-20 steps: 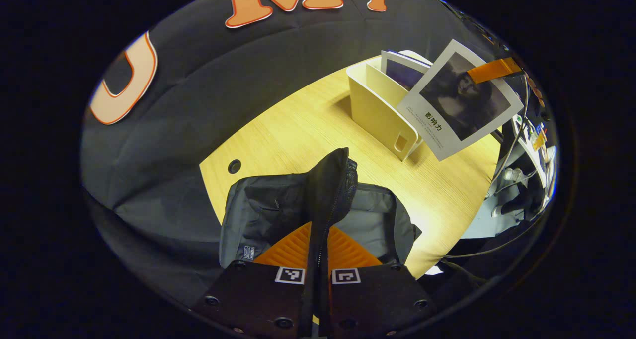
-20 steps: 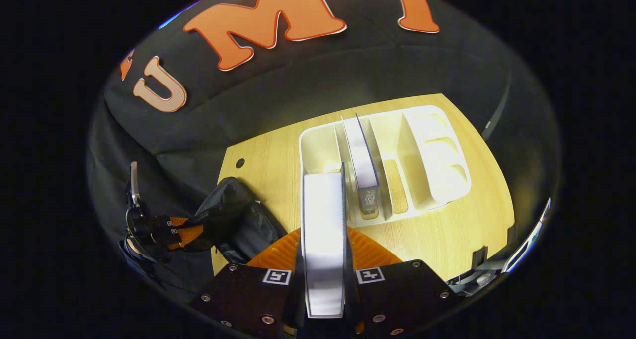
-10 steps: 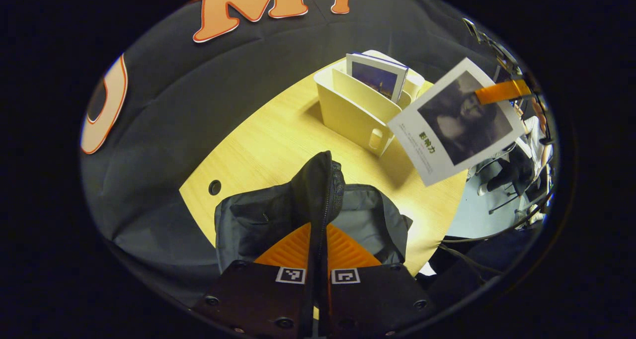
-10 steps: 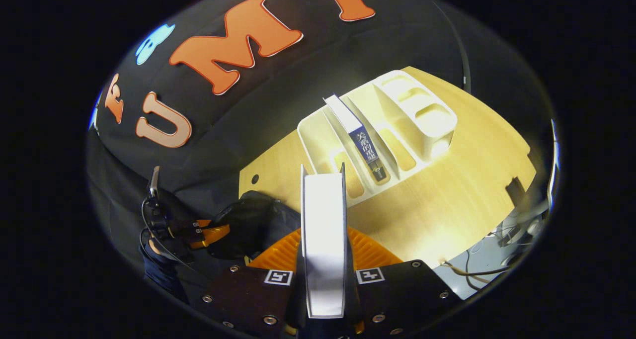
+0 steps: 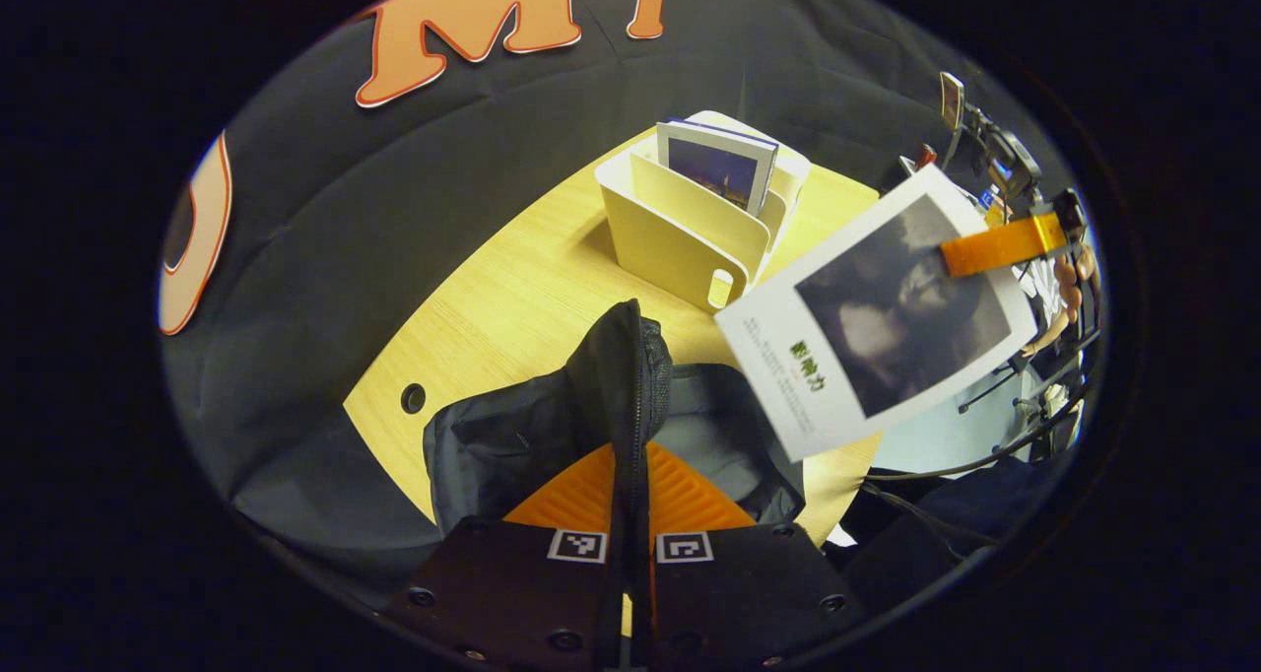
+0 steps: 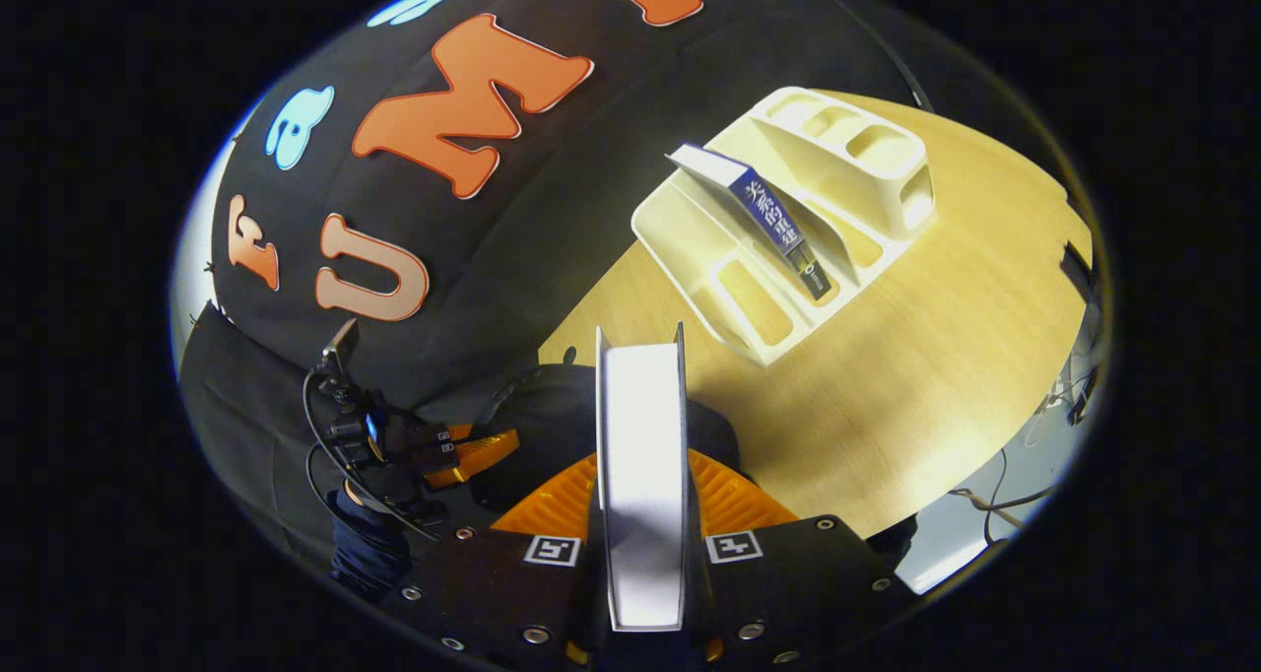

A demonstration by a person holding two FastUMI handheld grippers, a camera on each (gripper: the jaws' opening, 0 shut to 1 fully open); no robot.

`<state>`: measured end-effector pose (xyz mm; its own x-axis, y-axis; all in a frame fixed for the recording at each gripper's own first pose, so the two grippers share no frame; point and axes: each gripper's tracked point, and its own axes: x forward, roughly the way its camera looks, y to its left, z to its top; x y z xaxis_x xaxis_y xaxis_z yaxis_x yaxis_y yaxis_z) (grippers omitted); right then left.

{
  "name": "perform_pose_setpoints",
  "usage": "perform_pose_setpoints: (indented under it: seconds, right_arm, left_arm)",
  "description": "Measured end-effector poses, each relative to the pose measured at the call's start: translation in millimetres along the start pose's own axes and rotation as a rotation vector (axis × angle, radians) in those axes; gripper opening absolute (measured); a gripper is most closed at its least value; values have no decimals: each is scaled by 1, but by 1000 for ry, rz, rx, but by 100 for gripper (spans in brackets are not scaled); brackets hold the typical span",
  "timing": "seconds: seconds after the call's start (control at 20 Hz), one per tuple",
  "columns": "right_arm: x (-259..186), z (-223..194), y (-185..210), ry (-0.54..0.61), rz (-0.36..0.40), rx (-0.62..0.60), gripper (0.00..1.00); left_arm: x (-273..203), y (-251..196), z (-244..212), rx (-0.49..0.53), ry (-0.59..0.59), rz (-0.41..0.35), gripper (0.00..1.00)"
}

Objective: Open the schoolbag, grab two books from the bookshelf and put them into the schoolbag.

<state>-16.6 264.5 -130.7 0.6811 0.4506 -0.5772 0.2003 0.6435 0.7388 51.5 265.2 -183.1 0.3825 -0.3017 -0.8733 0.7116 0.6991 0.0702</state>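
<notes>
One book (image 5: 717, 165) stands in bookshelf (image 5: 680, 234) beyond schoolbag (image 5: 552, 426).

L gripper (image 5: 631, 475) clamped on schoolbag flap, book held in air to the right.

Both fingers pinch the black zippered flap (image 5: 630, 376) of the schoolbag (image 5: 512, 445), lifted upright; grey lining visible inside. Bag sits at near edge of wooden table (image 5: 512, 288). Cream bookshelf (image 5: 680, 229) farther back w/ one blue-cover book (image 5: 717, 165) standing in it. White-bordered book (image 5: 877, 312) tilted above bag's right side, gripped at its top corner by the other gripper (image 5: 1000, 243).
</notes>
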Motion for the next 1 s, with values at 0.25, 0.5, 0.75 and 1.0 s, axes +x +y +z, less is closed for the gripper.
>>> perform_pose_setpoints:
  seconds: [0.25,0.5,0.75,1.0]
  right_arm:
    - [62,-39,7,52,55,59,32]
    - [106,-52,22,55,132,148,32]
    - [136,-53,33,10,157,184,32]
    - [178,-67,33,-29,141,196,32]
  left_arm:
    - [-1,-8,8,-4,-32,-16,5]
    - [-4,-12,9,-20,-52,-20,5]
    - [-8,-19,6,-62,-73,-32,5]
    - [-9,-31,2,-87,-90,-58,5]
